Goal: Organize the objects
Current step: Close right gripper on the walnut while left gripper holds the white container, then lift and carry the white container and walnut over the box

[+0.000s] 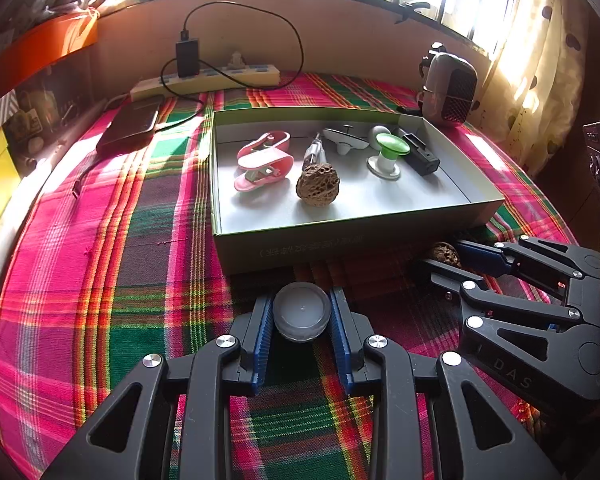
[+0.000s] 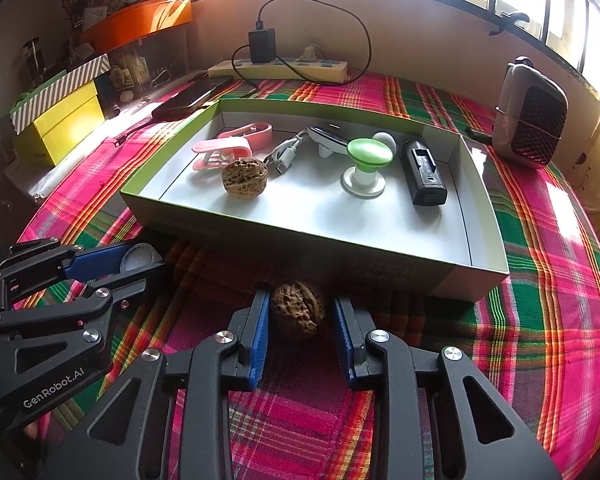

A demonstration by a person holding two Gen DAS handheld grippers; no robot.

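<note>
- While it rests low on the bench [image 1: 100, 280], the left gripper [image 1: 302, 316] clamps a round cap [image 1: 302, 312].
- Right gripper [image 2: 300, 314] straddles a walnut [image 2: 298, 312] before the box [image 2: 380, 256]; contact unclear.

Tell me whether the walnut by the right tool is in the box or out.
Out. That walnut sits on the plaid cloth outside the box's near wall, between the right tool's fingers. Another walnut lies inside.
</note>
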